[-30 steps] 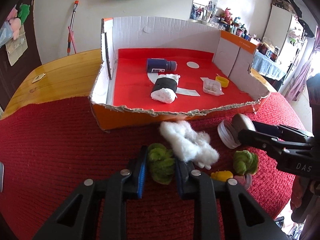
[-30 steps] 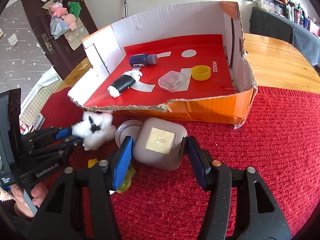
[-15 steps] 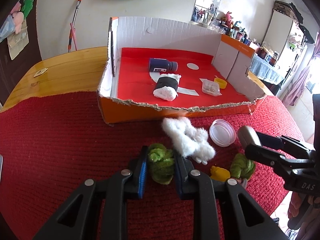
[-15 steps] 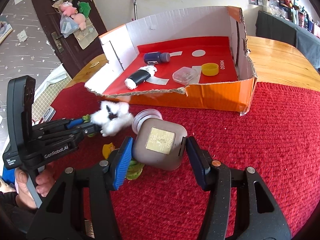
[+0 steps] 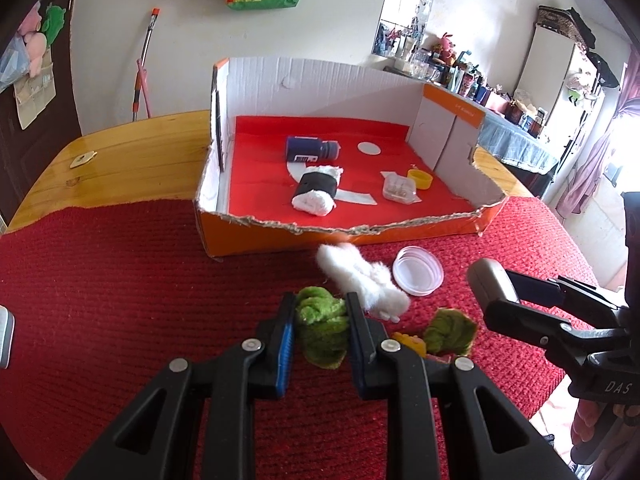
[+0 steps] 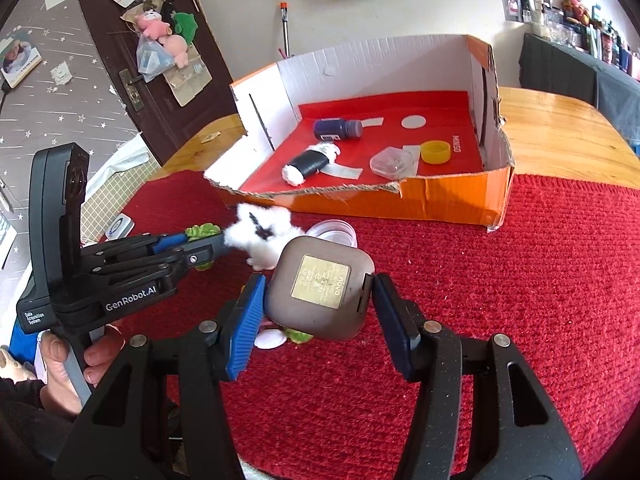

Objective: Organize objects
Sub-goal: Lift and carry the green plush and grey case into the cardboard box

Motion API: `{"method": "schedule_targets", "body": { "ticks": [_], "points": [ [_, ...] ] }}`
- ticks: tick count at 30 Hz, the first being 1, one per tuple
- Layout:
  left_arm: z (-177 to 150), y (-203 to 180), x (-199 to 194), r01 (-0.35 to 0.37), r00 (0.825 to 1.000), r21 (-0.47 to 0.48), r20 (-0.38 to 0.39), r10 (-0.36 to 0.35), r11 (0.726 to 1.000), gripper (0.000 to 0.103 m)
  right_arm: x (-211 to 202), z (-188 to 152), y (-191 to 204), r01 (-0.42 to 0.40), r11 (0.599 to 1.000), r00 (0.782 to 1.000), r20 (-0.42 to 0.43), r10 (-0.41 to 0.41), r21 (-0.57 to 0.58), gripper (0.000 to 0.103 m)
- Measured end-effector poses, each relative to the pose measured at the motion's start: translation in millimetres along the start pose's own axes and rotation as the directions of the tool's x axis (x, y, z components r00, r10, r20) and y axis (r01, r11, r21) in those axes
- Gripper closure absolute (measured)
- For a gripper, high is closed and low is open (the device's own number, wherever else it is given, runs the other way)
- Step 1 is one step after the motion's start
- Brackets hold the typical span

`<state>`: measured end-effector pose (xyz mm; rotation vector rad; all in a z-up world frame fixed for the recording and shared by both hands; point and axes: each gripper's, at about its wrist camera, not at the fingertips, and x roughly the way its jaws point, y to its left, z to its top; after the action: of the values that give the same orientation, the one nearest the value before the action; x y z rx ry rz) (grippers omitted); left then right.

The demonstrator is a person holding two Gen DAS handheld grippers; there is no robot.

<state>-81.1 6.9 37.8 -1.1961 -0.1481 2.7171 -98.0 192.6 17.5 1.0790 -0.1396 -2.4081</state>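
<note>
Left hand-held gripper clenched tight on green fuzzy bundle, white fluff attached; right hand-held gripper part-open, grasping grey compact case; both above red-mat desk, nr orange box.

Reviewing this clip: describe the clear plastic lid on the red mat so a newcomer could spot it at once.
Start at the orange cardboard box on the red mat. Just in front of its torn front wall, right of the white cotton wad, lies the clear lid. It is the only flat, round, see-through thing outside the box; its neighbours are fluffy white or green.
</note>
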Motion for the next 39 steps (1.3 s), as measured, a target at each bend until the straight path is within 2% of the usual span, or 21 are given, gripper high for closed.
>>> {"method": "schedule_targets", "body": {
  "ticks": [15, 29, 39],
  "points": [
    [2, 0, -3, 0.004, 1.000, 0.000, 0.011, -0.004, 1.000, 0.079, 0, 0, 2, -0.006, 1.000, 1.000, 0.001, 0.006, -0.001, 0.050],
    [32, -4, -10, 0.001, 0.998, 0.036, 0.056, -0.003, 0.999, 0.079, -6, 21, 9, -0.026, 0.999, 0.999, 0.031, 0.027, -0.030, 0.050],
    [57, -6, -2, 0.019, 0.998, 0.049, 0.060, -0.022, 0.999, 0.079, -6, 44, 11, -0.041, 0.997, 0.998, 0.045, 0.044, -0.060, 0.050]
  ]
}}
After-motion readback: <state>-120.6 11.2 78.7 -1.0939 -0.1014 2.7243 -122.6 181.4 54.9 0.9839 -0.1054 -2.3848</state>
